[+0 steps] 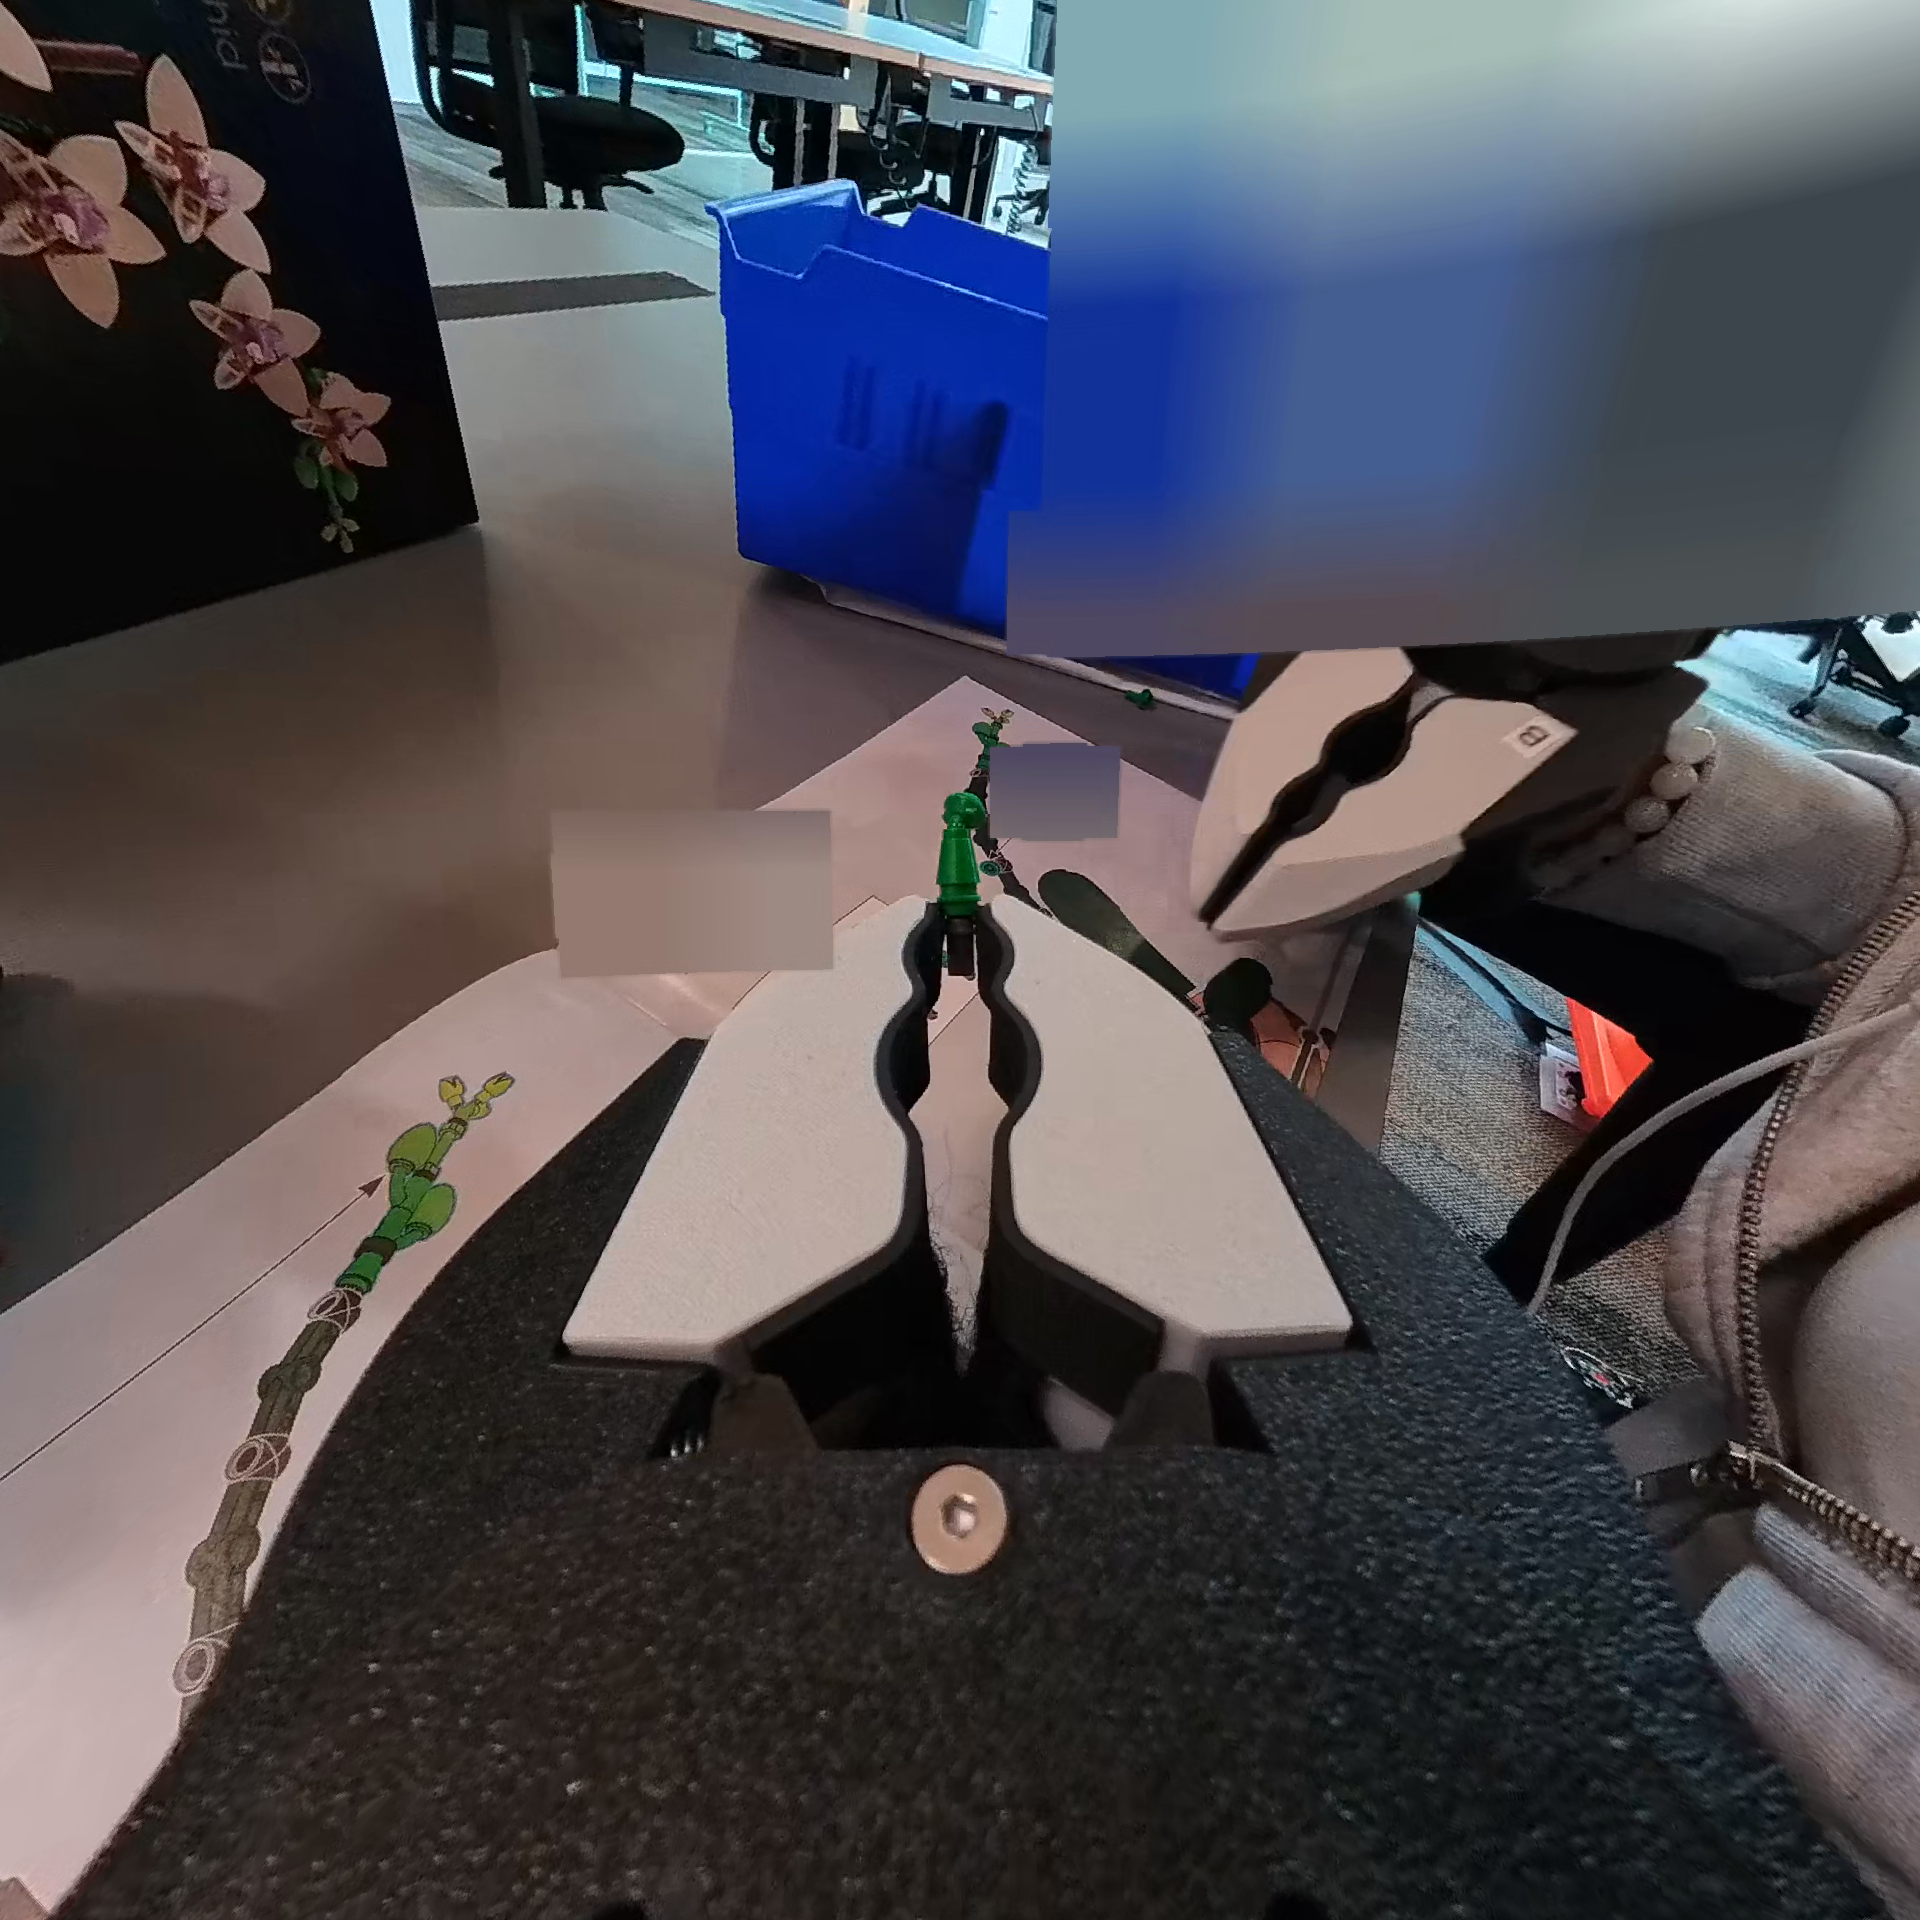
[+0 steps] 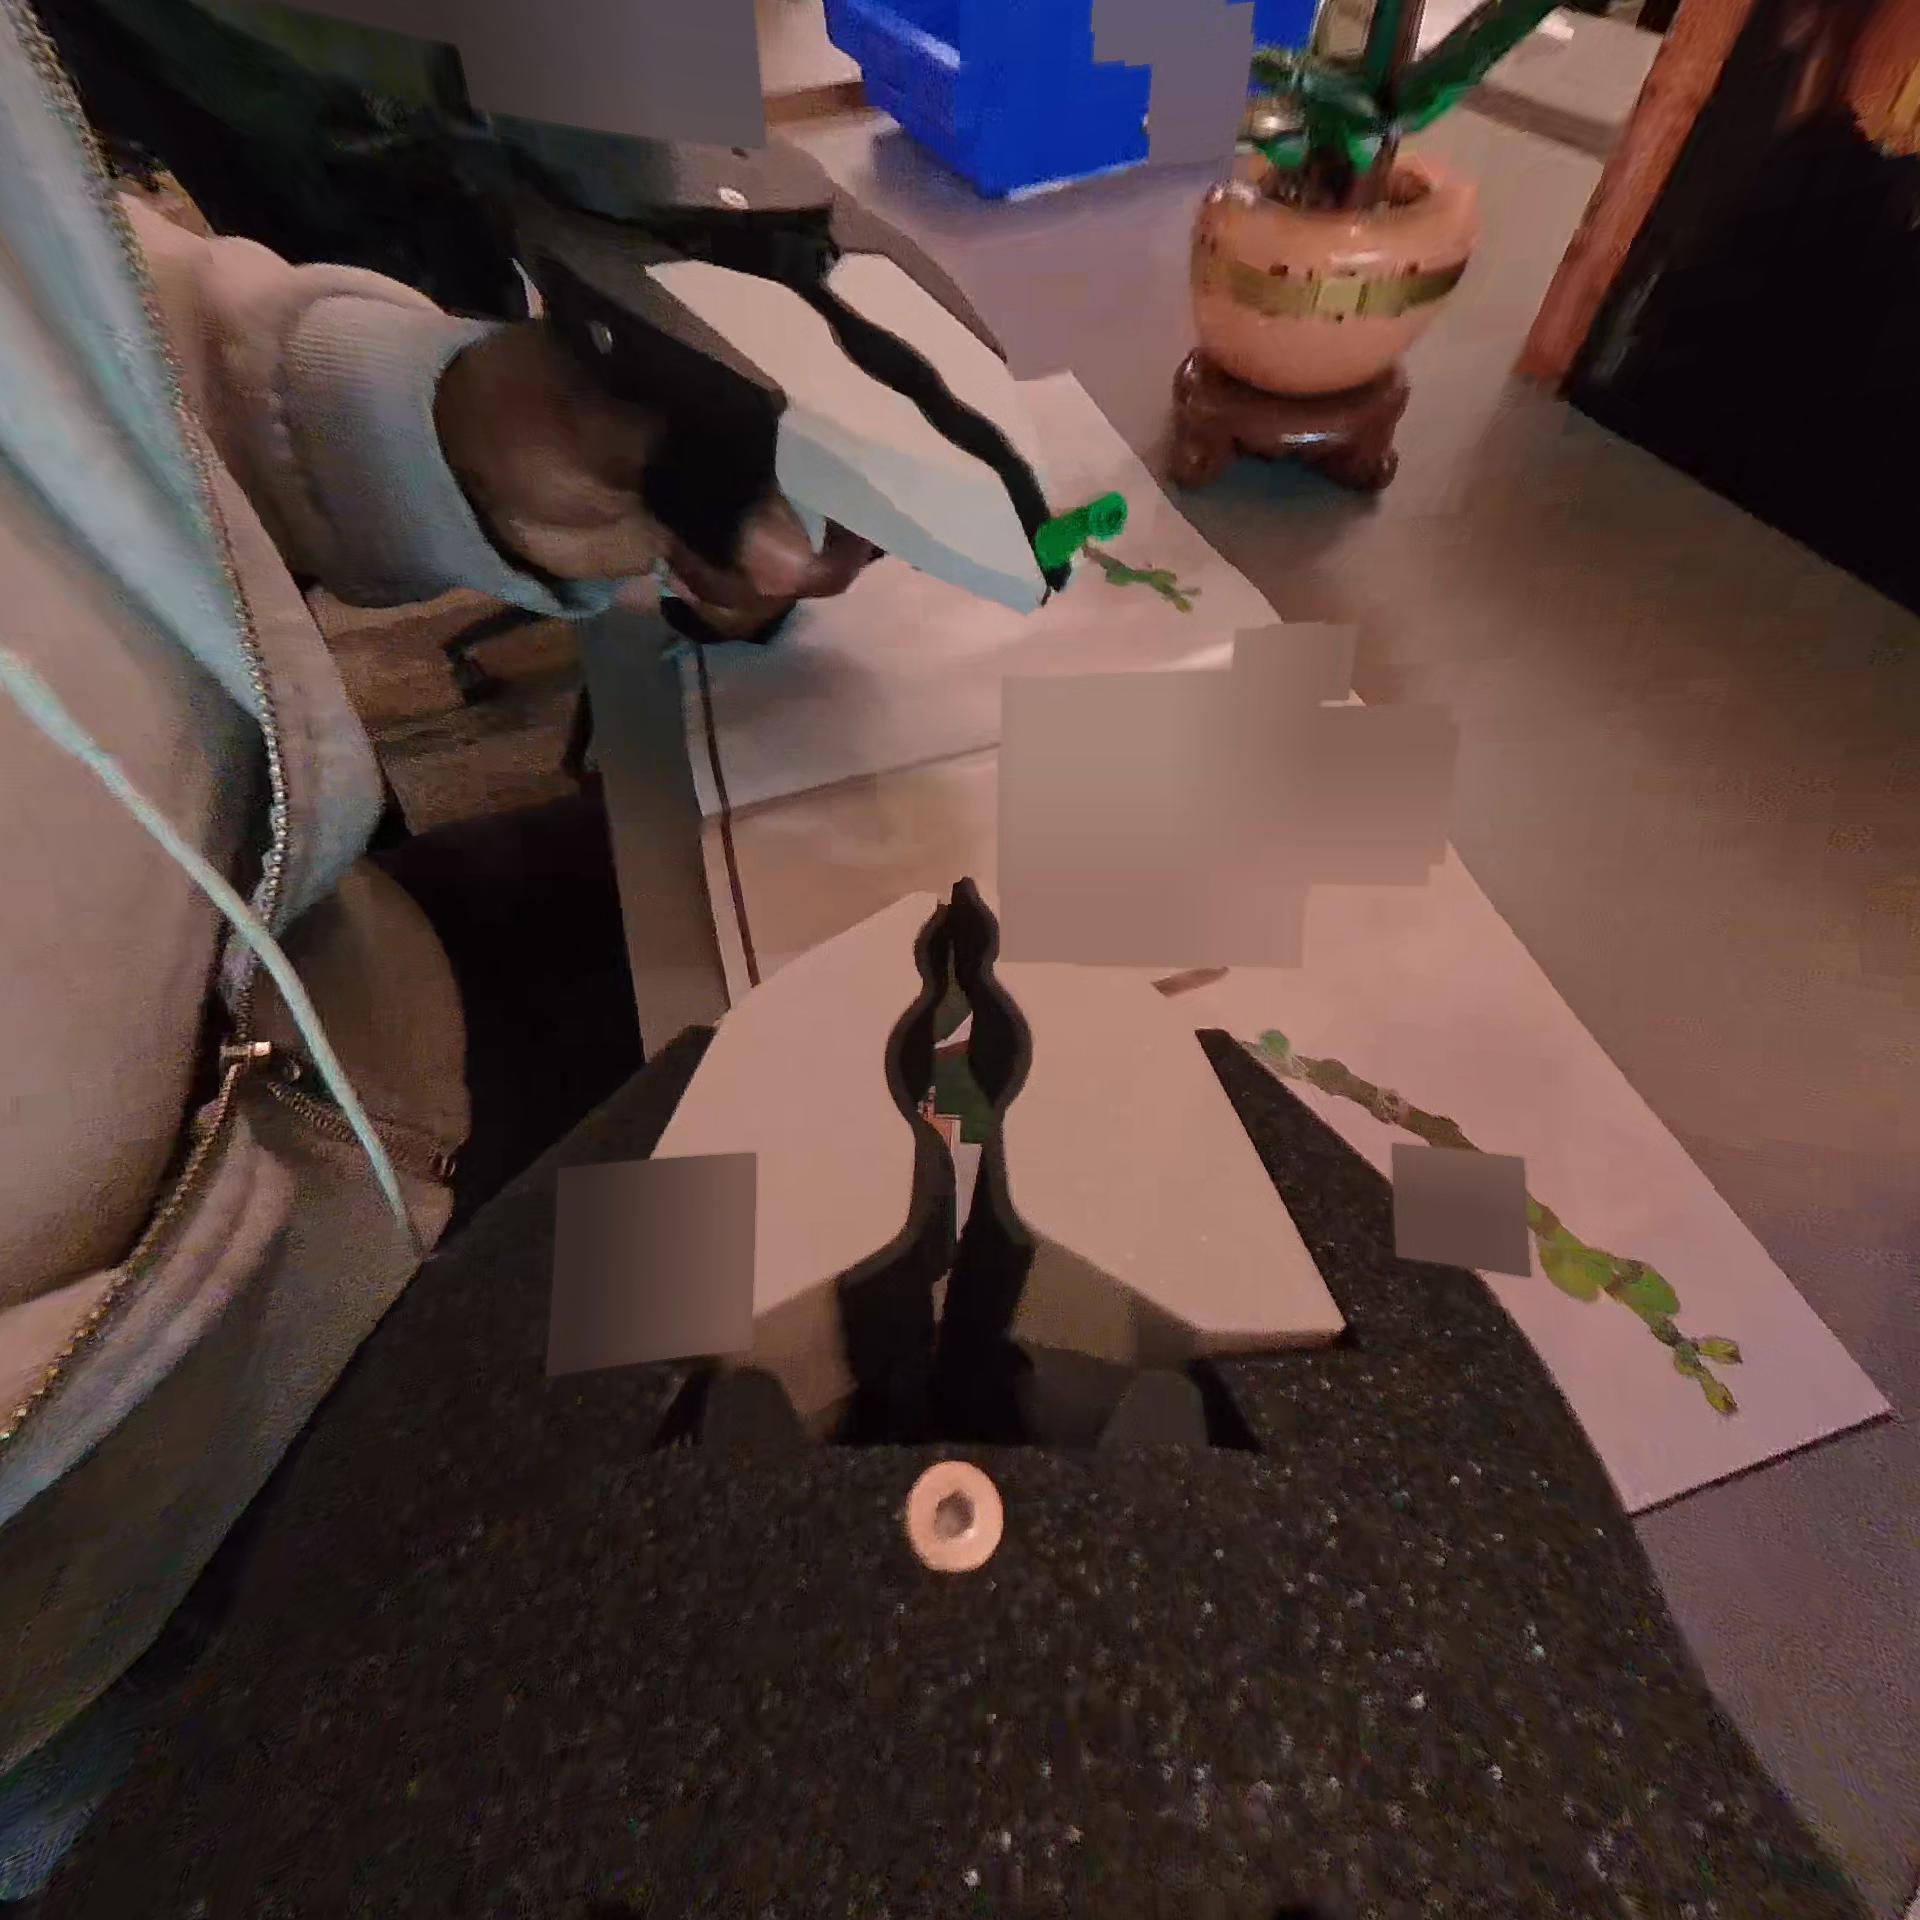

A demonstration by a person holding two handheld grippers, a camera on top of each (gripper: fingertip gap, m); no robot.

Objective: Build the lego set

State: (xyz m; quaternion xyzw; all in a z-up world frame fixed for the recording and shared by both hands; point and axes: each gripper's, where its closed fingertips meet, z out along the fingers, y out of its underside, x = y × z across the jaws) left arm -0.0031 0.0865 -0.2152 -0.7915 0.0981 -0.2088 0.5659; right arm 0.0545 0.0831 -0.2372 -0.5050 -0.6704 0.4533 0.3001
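Observation:
My left gripper (image 1: 961, 928) is shut on a small green stem piece (image 1: 958, 857). The pads pinch its black peg end, and the green part sticks out beyond the fingertips above a printed instruction sheet (image 1: 208, 1351). The right wrist view shows the same: the left gripper (image 2: 1044, 587) holds the green piece (image 2: 1086, 525) over the paper. My right gripper (image 2: 964, 906) is shut, with its fingertips together. The left wrist view shows it to the right (image 1: 1216, 914), close to the left gripper and also shut.
A blue bin (image 1: 883, 395) stands behind the paper, with a small green part (image 1: 1141, 698) on the table near it. A dark box printed with orchids (image 1: 208, 312) stands at the left. A brick-built flower pot (image 2: 1330, 291) stands beyond the sheets. A person's grey jacket (image 1: 1818, 1299) is close by. Across from one pair of fingers to the other is roughly 7 cm. My left gripper is the nearer one to the brick-built flower pot (image 2: 1330, 291): about 15 cm, against 20 cm.

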